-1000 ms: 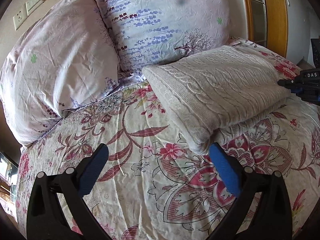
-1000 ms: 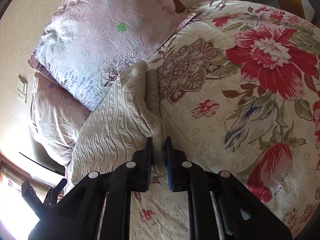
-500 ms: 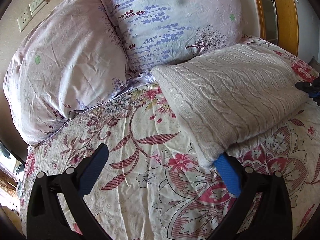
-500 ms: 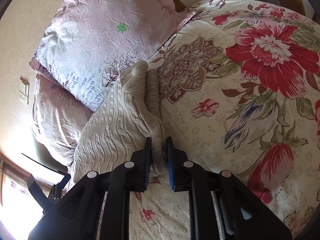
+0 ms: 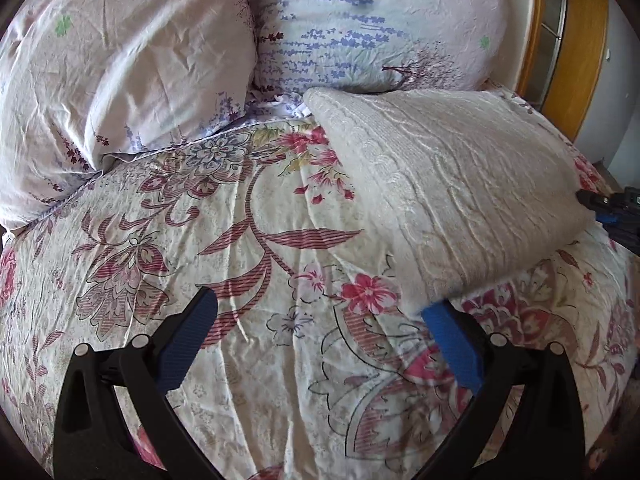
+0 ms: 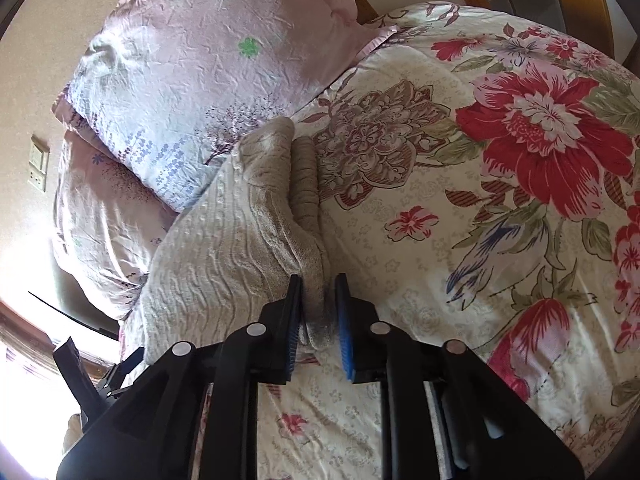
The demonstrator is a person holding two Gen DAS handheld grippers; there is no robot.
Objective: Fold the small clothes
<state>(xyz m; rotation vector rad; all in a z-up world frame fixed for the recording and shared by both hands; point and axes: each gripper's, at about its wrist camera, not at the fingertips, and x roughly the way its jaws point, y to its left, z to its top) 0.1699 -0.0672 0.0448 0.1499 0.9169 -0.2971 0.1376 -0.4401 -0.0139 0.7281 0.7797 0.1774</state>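
A folded cream cable-knit sweater [image 5: 452, 184] lies on the floral bedspread [image 5: 248, 264], its far edge against the pillows. My left gripper [image 5: 320, 312] is open and empty; its right finger [image 5: 452, 340] is tucked under the sweater's near corner. In the right wrist view the sweater [image 6: 224, 248] is a thick stack. My right gripper [image 6: 318, 308] is shut on the sweater's folded corner, the knit pinched between its blue pads. The right gripper's tip also shows in the left wrist view [image 5: 612, 208] at the sweater's right end.
Two pale pink floral pillows [image 5: 120, 80] [image 5: 372, 24] lean at the head of the bed. A wooden frame [image 5: 580, 40] stands at the right. Wall sockets [image 6: 38, 168] sit on the beige wall. The left gripper shows at the lower left of the right wrist view [image 6: 92, 376].
My left gripper has moved forward and right, so its right finger now sits under the sweater's near corner. My right gripper stays shut on the sweater's other end.
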